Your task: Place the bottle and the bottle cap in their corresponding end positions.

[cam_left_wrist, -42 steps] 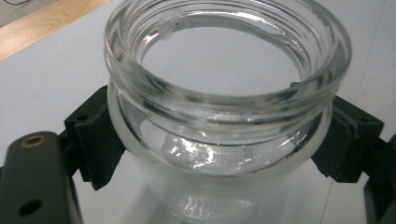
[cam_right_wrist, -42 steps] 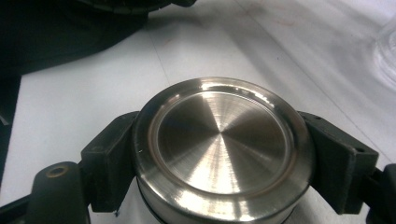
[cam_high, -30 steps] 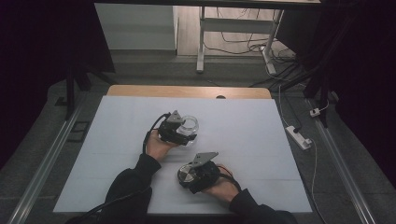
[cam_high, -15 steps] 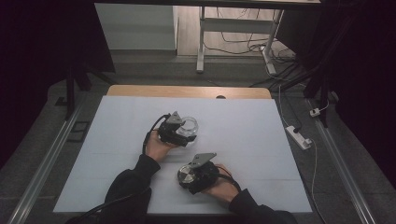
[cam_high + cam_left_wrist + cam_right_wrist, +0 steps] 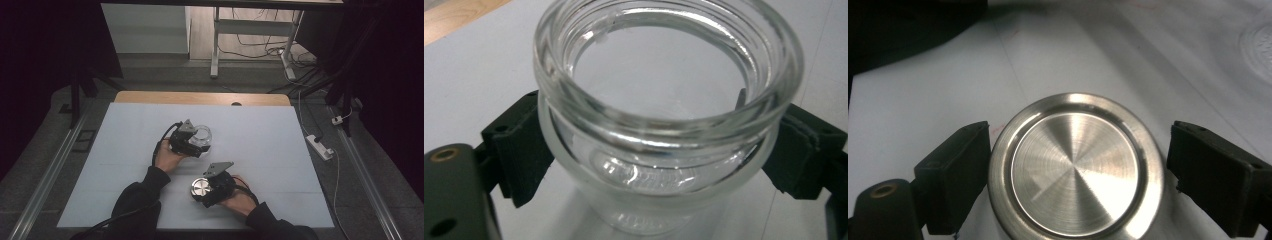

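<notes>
a: where's the glass jar [image 5: 202,136] rn?

b: upright on the pale table sheet [image 5: 280,140], abt mid-table, a bit left of centre in the high view. mouth open, no lid on. in the left gripper view the jar [image 5: 664,115] sits right btwn the two black jaws, threaded rim up toward the cam.

a: left gripper [image 5: 192,141] got it?

b: jaws have just been opening. jar is btwn them w/ the pads [image 5: 521,150] right at the glass on both sides; can't tell if they press or only touch. looks slack, not a firm clamp.

a: and the lid?

b: round metal lid [image 5: 200,188] is nearer the person, lying flat on the sheet, well apart from the jar. right gripper [image 5: 206,189] is at it, hand [image 5: 240,202] behind. in the right gripper view the lid [image 5: 1075,165] lies btwn the jaws, brushed face up.

a: right one clamped?

b: no. jaws have just been opening too. the right-hand pad [image 5: 1213,170] stands clear of the lid rim w/ a gap showing; left-hand pad [image 5: 955,172] is just beside the rim, maybe touching. so a loose, part-open claw w/ the lid in btwn.

a: anything else?

b: wooden table edge [image 5: 200,98] at the far side, power strip [image 5: 319,146] on the floor at right.
</notes>
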A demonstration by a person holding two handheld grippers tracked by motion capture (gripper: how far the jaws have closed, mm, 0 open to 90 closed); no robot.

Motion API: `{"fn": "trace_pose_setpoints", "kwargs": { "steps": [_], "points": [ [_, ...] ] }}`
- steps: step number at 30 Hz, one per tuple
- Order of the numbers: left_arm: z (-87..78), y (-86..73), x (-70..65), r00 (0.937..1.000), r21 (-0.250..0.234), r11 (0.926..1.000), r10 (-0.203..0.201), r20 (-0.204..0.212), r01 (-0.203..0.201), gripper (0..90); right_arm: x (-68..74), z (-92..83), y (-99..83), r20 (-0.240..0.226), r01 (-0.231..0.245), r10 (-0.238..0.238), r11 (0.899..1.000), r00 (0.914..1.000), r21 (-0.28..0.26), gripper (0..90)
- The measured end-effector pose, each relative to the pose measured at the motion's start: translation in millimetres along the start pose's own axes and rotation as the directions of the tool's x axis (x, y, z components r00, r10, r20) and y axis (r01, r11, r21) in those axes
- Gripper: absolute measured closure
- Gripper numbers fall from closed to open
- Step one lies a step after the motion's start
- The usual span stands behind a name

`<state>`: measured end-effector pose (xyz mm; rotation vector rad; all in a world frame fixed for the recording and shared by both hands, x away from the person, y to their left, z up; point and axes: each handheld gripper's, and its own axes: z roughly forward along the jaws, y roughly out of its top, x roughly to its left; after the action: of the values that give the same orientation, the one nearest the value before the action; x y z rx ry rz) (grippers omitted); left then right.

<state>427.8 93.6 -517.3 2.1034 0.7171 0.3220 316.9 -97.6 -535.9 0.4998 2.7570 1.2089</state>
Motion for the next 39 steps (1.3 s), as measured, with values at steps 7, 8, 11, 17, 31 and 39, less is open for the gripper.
{"fn": "trace_pose_setpoints", "kwargs": {
  "steps": [7, 8, 11, 17, 31, 39],
  "points": [
    [-4.7, -0.2, 2.3, 0.9996, 0.006, 0.9997, -0.025, 0.011, 0.025, 7.1, -0.3, -2.6, 1.7, -0.002, -0.017, 0.017, 1.0, 0.9998, -0.009, 8.6],
    [-5.3, 0.1, 2.2, 0.9996, 0.012, 0.9996, -0.027, 0.006, 0.027, 6.4, -0.4, -3.1, 2.1, -0.003, -0.018, 0.018, 1.0, 0.9998, -0.012, 8.4],
    [-8.1, -0.2, 2.1, 0.9996, 0.021, 0.9995, -0.025, 0.011, 0.025, 4.9, -0.4, -5.0, 3.6, -0.005, -0.024, 0.024, 0.999, 0.9997, -0.021, 7.6],
    [-15.0, -1.3, 2.9, 0.9988, 0.047, 0.9983, -0.037, 0.032, 0.035, 0.0, -1.6, -8.6, 5.0, -0.003, -0.035, 0.035, 0.999, 0.9994, -0.029, 6.4],
    [-39.6, -14.3, -1.8, 0.9964, 0.043, 0.9967, -0.071, 0.047, 0.069, 0.0, -2.0, -16.3, 7.4, 0.002, -0.048, 0.048, 0.998, 0.9988, -0.039, 3.9],
    [-47.9, -21.1, -9.1, 0.9957, 0.05, 0.9963, -0.073, 0.057, 0.07, 0.0, -5.2, -23.2, 7.0, 0.003, -0.069, 0.07, 0.996, 0.9976, -0.048, 1.4]
  ]
}}
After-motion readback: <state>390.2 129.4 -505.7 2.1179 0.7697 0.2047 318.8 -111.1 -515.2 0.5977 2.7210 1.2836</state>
